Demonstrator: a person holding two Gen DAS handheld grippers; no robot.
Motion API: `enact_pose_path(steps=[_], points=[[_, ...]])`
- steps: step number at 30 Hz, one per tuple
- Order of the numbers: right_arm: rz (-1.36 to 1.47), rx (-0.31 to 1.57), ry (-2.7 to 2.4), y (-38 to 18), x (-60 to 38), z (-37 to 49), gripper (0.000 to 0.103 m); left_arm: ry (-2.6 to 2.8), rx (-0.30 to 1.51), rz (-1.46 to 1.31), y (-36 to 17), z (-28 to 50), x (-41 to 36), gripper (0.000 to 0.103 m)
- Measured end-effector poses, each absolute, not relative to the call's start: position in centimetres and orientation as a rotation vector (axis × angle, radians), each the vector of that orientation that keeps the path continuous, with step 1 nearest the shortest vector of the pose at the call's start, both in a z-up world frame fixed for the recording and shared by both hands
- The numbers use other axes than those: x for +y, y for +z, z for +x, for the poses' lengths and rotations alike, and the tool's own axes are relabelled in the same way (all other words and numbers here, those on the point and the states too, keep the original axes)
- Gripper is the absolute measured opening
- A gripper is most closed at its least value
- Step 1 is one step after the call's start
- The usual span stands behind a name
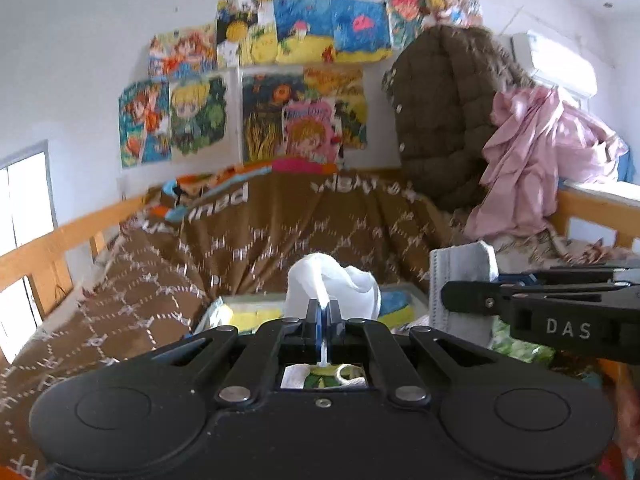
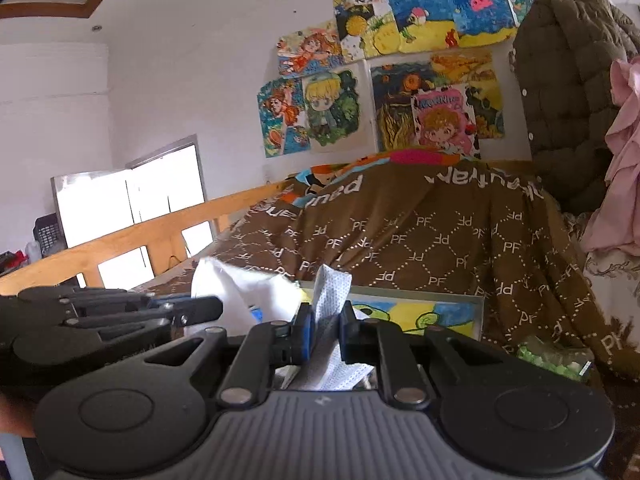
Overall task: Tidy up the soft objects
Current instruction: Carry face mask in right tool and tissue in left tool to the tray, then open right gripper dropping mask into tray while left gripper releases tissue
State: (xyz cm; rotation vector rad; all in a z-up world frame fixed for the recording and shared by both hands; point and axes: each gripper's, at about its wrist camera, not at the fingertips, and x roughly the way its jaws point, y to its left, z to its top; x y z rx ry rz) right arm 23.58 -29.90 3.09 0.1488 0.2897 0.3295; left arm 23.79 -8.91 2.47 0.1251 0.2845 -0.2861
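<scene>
My left gripper (image 1: 323, 312) is shut on a crumpled white tissue (image 1: 332, 284), which stands up above the fingertips. My right gripper (image 2: 324, 320) is shut on a pale blue face mask (image 2: 332, 292) that pokes up between its blue pads and hangs below them. In the left wrist view the right gripper (image 1: 448, 296) comes in from the right with the face mask (image 1: 460, 276) held upright. In the right wrist view the left gripper (image 2: 216, 306) enters from the left with the white tissue (image 2: 240, 284). Both are held above a bed, close together.
A brown patterned blanket (image 2: 440, 240) covers the bed behind. A flat box with a colourful drawing (image 2: 412, 312) lies just ahead. A wooden rail (image 2: 140, 236) runs along the left. A dark padded coat (image 1: 440, 112) and pink cloth (image 1: 532, 152) hang at right. Drawings (image 1: 280, 80) cover the wall.
</scene>
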Motion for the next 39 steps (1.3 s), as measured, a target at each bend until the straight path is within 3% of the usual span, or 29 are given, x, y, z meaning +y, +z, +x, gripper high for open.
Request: enact_pose_path(steps=[12,22,31,34,39], points=[[0.376,0.332,0.321,-1.6,-34.7,34.1,0.015,-0.223,0.431,0.128,-2.1,34.8,-10.2,0.001],[0.471,0.409,0.273,-4.0,-38.3,38.3,0.019,-0.227,0.523,0.174,-5.1,39.0,-12.7,0.001],[0.468,0.483,0.266,-4.9,-38.5,39.3,0.040,-0.308,0.643,0.275,-6.5,39.6,-14.5,0.003],[0.460,0.487,0.260,-4.8,-38.6,39.3,0.057,-0.331,0.663,0.292,-6.9,39.6,-14.7,0.006],[0.461,0.476,0.245,-4.6,-39.1,39.1,0.075,-0.320,0.655,0.289,-6.5,39.5,-14.6,0.017]])
